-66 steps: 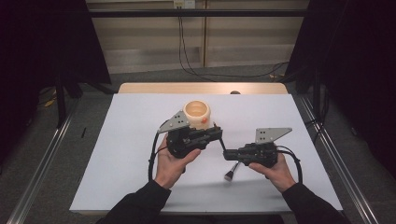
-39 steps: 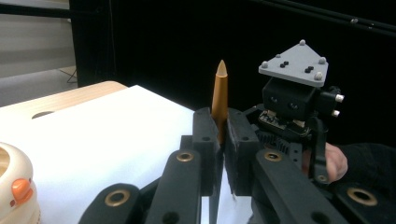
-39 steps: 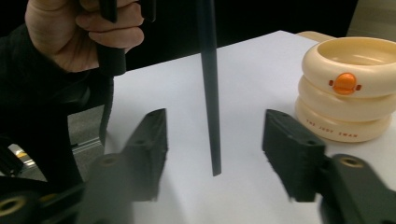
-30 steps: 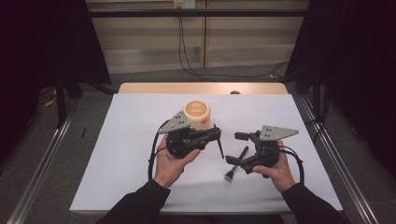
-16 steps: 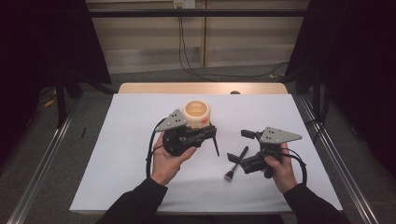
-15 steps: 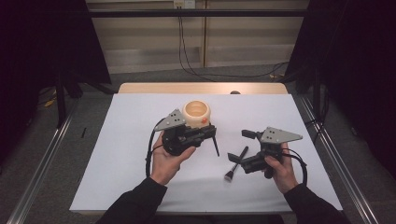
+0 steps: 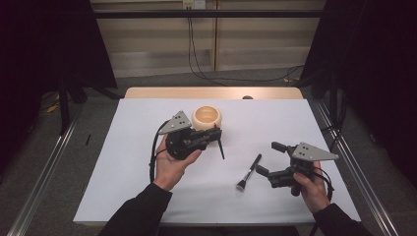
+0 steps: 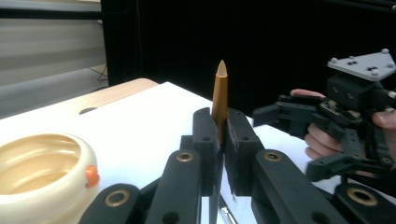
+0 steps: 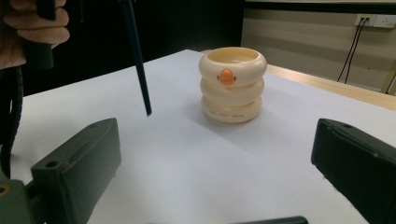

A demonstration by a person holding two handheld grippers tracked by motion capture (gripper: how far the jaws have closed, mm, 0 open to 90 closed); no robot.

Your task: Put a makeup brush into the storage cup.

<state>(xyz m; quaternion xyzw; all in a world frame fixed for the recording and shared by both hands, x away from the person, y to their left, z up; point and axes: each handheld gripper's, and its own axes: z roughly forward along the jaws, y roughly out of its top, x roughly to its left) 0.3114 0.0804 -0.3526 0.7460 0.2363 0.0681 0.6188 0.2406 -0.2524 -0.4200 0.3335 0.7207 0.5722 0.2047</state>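
Note:
My left gripper (image 7: 215, 134) is shut on a thin black stick (image 7: 221, 147) whose dark end slants down toward the table. Between the pressed jaws, in the left gripper view (image 8: 220, 135), the stick's gold end (image 8: 219, 93) points up. A cream ringed pot (image 7: 206, 117) with an orange dot (image 9: 226, 76) stands just behind that gripper. A black makeup brush (image 7: 249, 172) lies flat on the white table. My right gripper (image 7: 270, 158) is open just right of it, apart from it. In the right gripper view its pads (image 9: 79, 168) stand wide and bare.
The white tabletop (image 7: 123, 162) has free room at the left and along the front. A wooden strip (image 7: 211, 93) runs along its far edge. Metal rails (image 7: 44, 172) flank the table, with dark curtains on both sides.
My right gripper let go of the makeup brush, opened and drew off to the right. The brush now lies on the table. The left gripper with its stick has hardly moved.

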